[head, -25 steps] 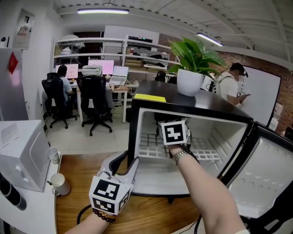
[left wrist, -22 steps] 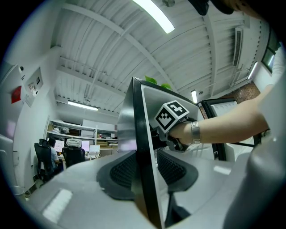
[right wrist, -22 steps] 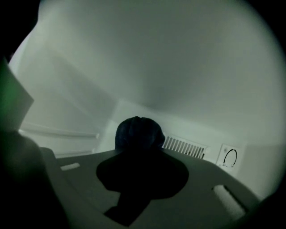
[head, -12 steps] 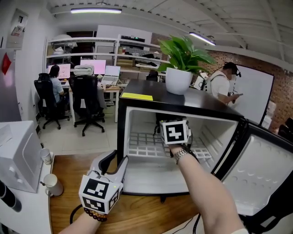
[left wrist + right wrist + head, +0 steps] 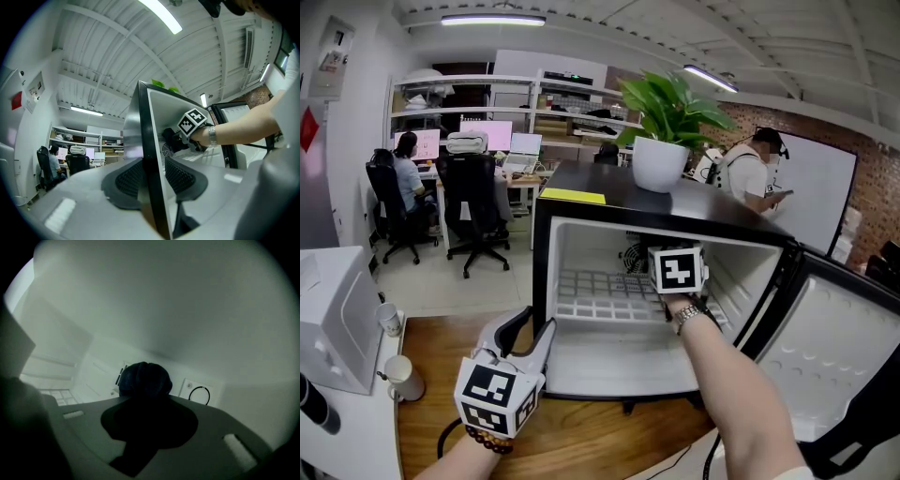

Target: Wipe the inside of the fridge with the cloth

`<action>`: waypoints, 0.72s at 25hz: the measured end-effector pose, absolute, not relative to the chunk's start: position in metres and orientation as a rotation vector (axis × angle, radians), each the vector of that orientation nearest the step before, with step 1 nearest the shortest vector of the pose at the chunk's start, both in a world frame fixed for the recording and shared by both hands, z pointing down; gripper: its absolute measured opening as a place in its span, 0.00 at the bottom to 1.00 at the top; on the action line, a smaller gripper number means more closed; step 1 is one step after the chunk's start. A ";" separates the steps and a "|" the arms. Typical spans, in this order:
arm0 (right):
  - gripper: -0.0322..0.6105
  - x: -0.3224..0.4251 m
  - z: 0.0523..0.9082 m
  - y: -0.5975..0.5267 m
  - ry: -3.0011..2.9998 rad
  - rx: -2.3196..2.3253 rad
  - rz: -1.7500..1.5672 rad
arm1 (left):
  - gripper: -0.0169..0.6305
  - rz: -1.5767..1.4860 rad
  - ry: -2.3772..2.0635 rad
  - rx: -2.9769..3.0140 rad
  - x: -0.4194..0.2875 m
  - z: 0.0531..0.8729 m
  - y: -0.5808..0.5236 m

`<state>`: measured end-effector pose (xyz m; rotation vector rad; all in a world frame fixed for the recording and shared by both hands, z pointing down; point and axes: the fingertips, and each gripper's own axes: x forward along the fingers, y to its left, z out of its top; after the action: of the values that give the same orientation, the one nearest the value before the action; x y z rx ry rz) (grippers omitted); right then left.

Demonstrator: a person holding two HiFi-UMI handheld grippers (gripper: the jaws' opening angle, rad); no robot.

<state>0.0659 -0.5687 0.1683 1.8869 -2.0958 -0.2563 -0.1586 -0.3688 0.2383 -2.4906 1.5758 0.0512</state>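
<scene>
The black mini fridge (image 5: 540, 281) stands open on the wooden table, its white inside facing me. My left gripper (image 5: 534, 330) straddles the front edge of the fridge's left wall (image 5: 147, 140), with a pad pressed on each side. My right gripper (image 5: 145, 399) is deep inside near the back wall, shut on a bunched dark cloth (image 5: 144, 378). In the head view only its marker cube (image 5: 680, 270) and my forearm show; the cloth is hidden there. The left gripper view shows the cloth (image 5: 171, 140) ahead of that cube.
A potted plant (image 5: 661, 164) and a yellow note (image 5: 574, 196) sit on the fridge top. The door (image 5: 825, 356) hangs open at right. A wire shelf (image 5: 600, 283) lies inside. A white appliance (image 5: 333, 319) and cups (image 5: 398, 378) stand at left. People are at the back.
My right gripper has slid to the right inside the fridge with the cloth in it. The left gripper has stayed on the fridge's wall.
</scene>
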 end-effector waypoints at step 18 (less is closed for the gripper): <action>0.17 0.142 0.159 -0.565 -1.887 2.092 -0.245 | 0.26 0.049 1.586 -2.483 -0.159 0.239 -0.370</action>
<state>0.1420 -0.5648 0.1592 2.0920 -1.8866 -0.2451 -0.1593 -0.3696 0.2388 -2.4834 1.5860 0.0494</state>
